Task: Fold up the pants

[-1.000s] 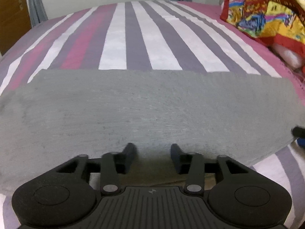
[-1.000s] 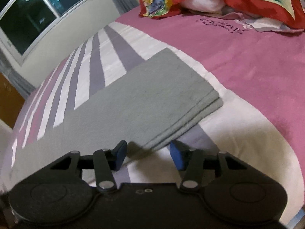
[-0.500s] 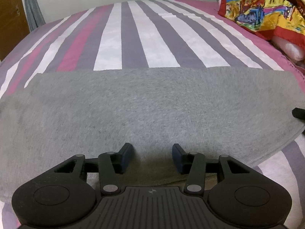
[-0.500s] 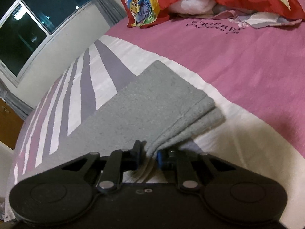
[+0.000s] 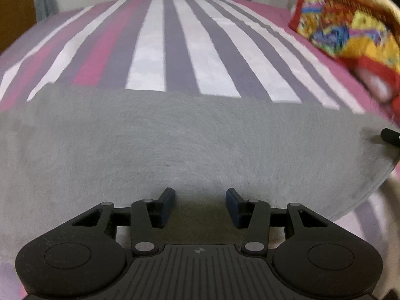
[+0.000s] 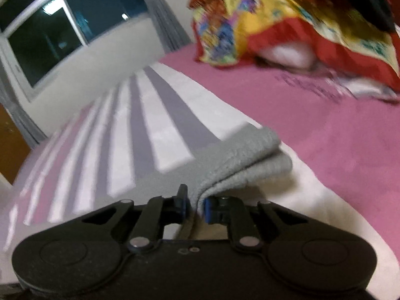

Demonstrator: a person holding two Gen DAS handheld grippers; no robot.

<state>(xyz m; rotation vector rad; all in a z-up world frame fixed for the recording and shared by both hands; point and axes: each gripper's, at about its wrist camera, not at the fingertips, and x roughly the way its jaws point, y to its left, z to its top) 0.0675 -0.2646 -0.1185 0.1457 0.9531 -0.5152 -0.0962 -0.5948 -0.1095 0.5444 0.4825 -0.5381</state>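
Note:
The grey pants (image 5: 190, 147) lie folded lengthwise in a long band across the striped bed. My left gripper (image 5: 200, 203) is open, its fingers low over the near edge of the pants at mid-length, holding nothing. My right gripper (image 6: 195, 203) is shut on the end of the pants (image 6: 240, 157), and the layered cloth rises from the bed into its jaws. The tip of the right gripper (image 5: 390, 136) shows at the right edge of the left wrist view.
The bed sheet (image 5: 155, 57) has white, purple and pink stripes and a plain pink area (image 6: 337, 125) on the right. A colourful red and yellow blanket over pillows (image 6: 287, 22) lies at the head end. A window (image 6: 62, 30) and wall stand beyond the bed.
My right gripper closed on the pants' end and has lifted it, swinging up and left. My left gripper stayed open over the near edge, shifting only slightly.

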